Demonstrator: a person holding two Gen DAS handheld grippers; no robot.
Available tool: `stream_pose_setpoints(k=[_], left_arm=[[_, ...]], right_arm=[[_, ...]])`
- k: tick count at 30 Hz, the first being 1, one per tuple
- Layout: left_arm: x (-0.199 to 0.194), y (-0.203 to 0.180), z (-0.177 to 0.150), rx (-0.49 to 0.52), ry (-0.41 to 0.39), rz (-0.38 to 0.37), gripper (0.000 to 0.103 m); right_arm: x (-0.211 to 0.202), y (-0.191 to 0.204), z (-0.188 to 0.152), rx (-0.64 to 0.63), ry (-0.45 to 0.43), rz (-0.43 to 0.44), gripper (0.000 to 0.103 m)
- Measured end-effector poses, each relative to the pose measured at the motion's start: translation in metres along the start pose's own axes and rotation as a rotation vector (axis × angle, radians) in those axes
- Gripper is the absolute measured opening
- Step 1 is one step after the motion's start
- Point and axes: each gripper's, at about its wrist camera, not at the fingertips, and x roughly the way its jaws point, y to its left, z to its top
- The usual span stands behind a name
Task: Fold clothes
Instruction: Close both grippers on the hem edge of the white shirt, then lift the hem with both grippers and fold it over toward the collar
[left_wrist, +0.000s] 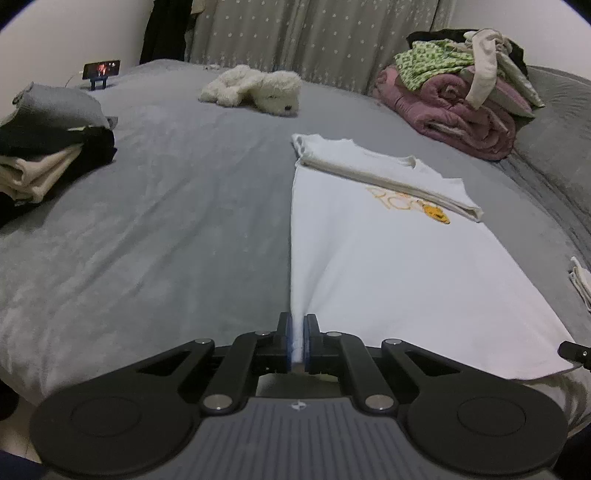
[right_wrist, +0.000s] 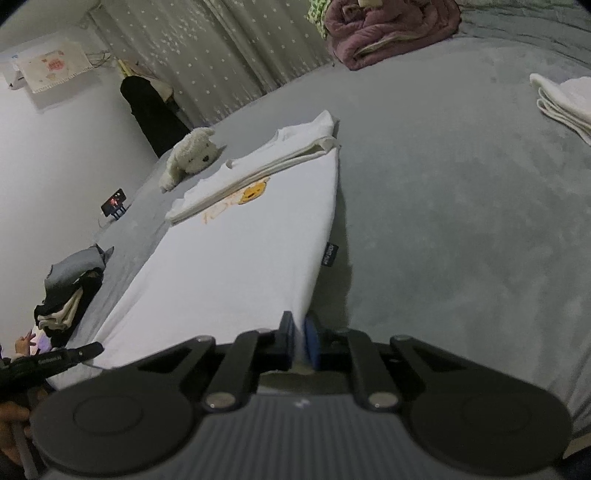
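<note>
Left gripper (left_wrist: 297, 338) and right gripper (right_wrist: 300, 341) both pinch the white T-shirt (left_wrist: 388, 258) hem; only the right view shows its unreadable dark side tag (right_wrist: 328, 254).

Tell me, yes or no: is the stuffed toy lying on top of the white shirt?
No. The stuffed toy lies on the grey bed cover, beyond the white shirt and apart from it.

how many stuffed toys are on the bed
1. A white plush dog lies on the grey bed, beyond the white t-shirt near the curtain. Others may hide behind the clothes piles.
</note>
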Motion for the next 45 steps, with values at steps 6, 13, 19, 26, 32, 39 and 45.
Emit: stream_pose_setpoints(k=[6,13,19,26,32,39,45], left_arm=[[-0.018,0.007,0.002,-0.054,-0.026,-0.062,0.004],[-0.052,0.004,0.003,-0.051,-0.067,-0.093,0.004],[-0.037,0.004,0.003,-0.047,0.0,-0.059,0.005],[-0.028,0.008,0.003,-0.098,0.064,-0.046,0.006],[-0.023,0.006,0.008,-0.089,0.073,-0.015,0.005],[-0.017,0.003,0.009,-0.066,0.098,-0.001,0.006],[-0.011,0.002,0.0,-0.044,0.128,-0.002,0.014]], right_arm=[[-0.021,0.003,-0.003,0.005,-0.042,0.0,0.008],[-0.057,0.009,-0.002,0.012,-0.078,0.009,0.007],[-0.047,0.003,-0.005,0.016,-0.025,-0.043,0.008],[-0.05,0.005,-0.001,0.009,-0.062,-0.037,0.008],[-0.043,0.012,0.008,-0.008,-0.082,-0.037,0.008],[-0.036,0.009,0.016,0.006,-0.086,-0.018,0.008],[-0.034,-0.003,0.002,0.061,-0.044,-0.006,0.008]])
